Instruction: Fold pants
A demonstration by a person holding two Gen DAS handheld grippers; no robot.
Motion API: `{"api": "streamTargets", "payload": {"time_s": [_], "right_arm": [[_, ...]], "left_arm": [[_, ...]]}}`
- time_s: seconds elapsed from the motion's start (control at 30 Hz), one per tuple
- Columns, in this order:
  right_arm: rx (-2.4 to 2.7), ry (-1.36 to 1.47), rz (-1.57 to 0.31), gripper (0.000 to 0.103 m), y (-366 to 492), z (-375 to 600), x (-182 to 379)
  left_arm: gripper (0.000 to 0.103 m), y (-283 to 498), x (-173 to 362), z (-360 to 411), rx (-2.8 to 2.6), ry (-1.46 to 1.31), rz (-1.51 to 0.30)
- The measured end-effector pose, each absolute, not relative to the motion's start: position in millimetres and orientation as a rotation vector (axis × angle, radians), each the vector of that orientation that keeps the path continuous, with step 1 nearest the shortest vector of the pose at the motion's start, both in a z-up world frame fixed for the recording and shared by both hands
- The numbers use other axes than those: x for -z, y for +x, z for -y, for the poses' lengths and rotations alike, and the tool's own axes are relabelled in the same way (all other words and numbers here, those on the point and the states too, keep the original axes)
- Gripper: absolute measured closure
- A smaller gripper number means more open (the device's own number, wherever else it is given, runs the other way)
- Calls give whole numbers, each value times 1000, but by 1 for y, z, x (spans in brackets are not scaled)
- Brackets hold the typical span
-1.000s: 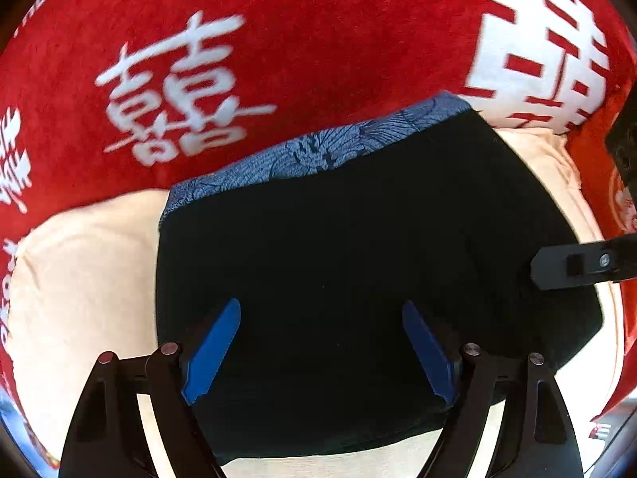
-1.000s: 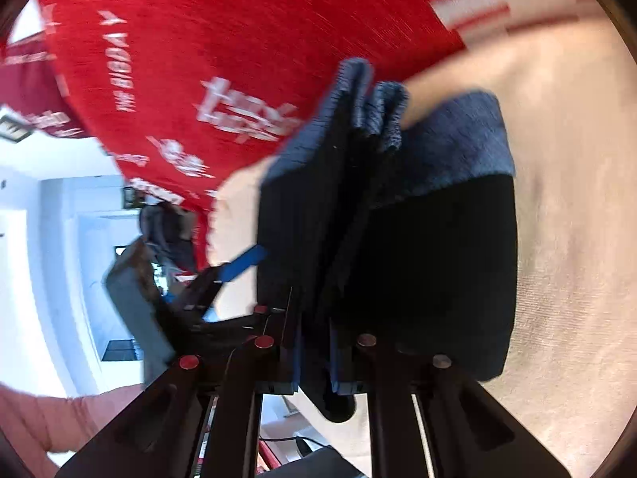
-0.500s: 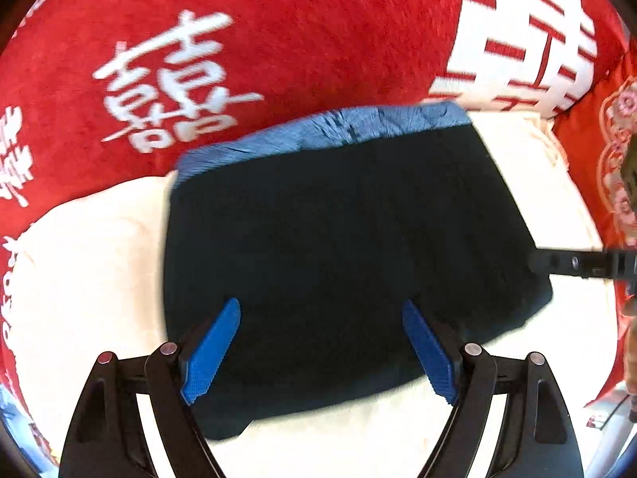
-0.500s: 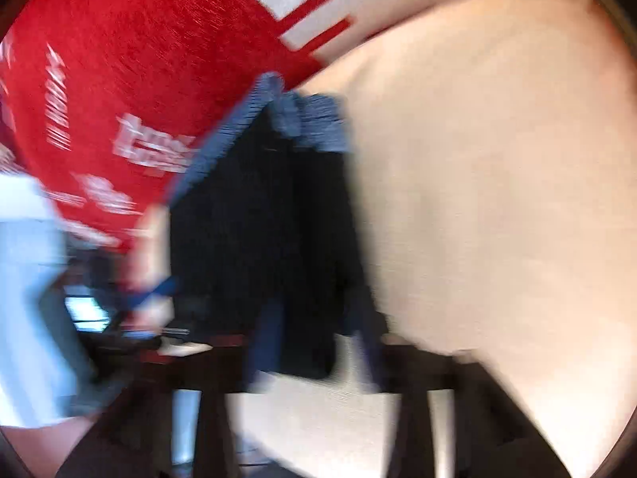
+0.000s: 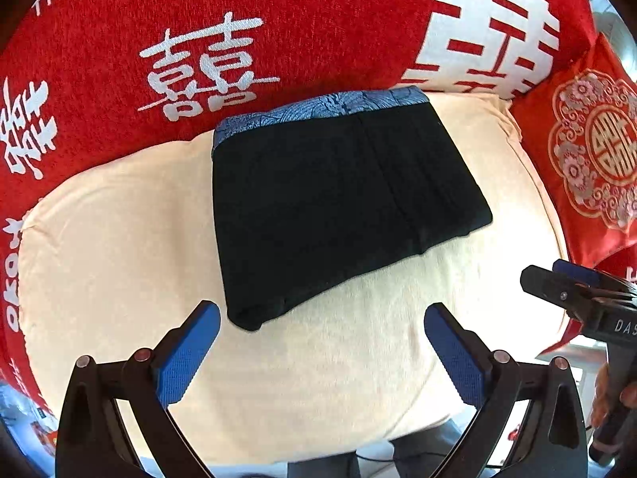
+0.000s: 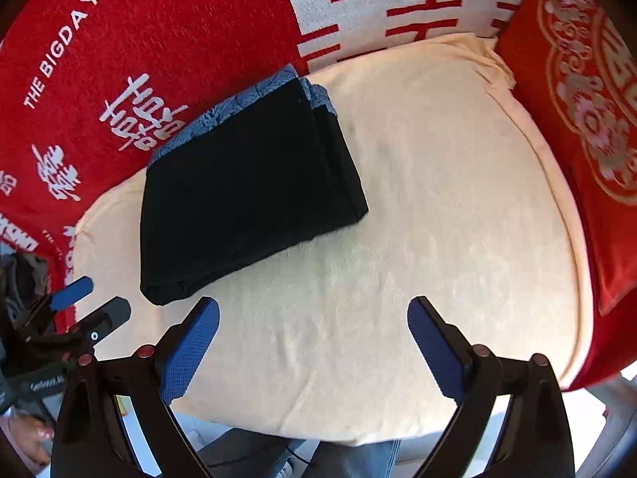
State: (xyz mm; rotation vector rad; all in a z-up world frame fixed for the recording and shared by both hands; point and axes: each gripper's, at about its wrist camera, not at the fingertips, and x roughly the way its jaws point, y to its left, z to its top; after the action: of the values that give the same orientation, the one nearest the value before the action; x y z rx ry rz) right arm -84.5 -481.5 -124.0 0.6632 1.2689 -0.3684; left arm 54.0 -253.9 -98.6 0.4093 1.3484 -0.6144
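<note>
The black pants [image 5: 338, 203] with a blue patterned waistband lie folded in a flat rectangle on the cream cushion [image 5: 119, 259]. They also show in the right wrist view [image 6: 243, 195], at the cushion's left side. My left gripper [image 5: 320, 342] is open and empty, held back from the near edge of the pants. My right gripper [image 6: 312, 336] is open and empty over bare cushion [image 6: 438, 199], right of the pants. The right gripper also shows at the right edge of the left wrist view [image 5: 577, 290].
A red blanket [image 5: 278, 20] with white characters covers the backrest behind the cushion. A red embroidered pillow [image 6: 589, 119] stands at the right. The cushion's front edge drops off toward the floor. A hand shows at the lower left of the right wrist view [image 6: 28, 434].
My right gripper has let go of the pants, opened and pulled back to the right. The pants now lie flat. My left gripper has drawn back from them.
</note>
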Motion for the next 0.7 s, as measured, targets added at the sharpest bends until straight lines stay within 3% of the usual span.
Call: {"api": "streamTargets", "payload": {"time_s": [0.37,0.7], "right_arm": [[382,600,-1337,0,-98,445,87],[384,596,-1379,0,-110,442,90]], "left_arm": [[0,41,56,235,677,449,-1275],[0,64,72,210,614,400,-1352]]}}
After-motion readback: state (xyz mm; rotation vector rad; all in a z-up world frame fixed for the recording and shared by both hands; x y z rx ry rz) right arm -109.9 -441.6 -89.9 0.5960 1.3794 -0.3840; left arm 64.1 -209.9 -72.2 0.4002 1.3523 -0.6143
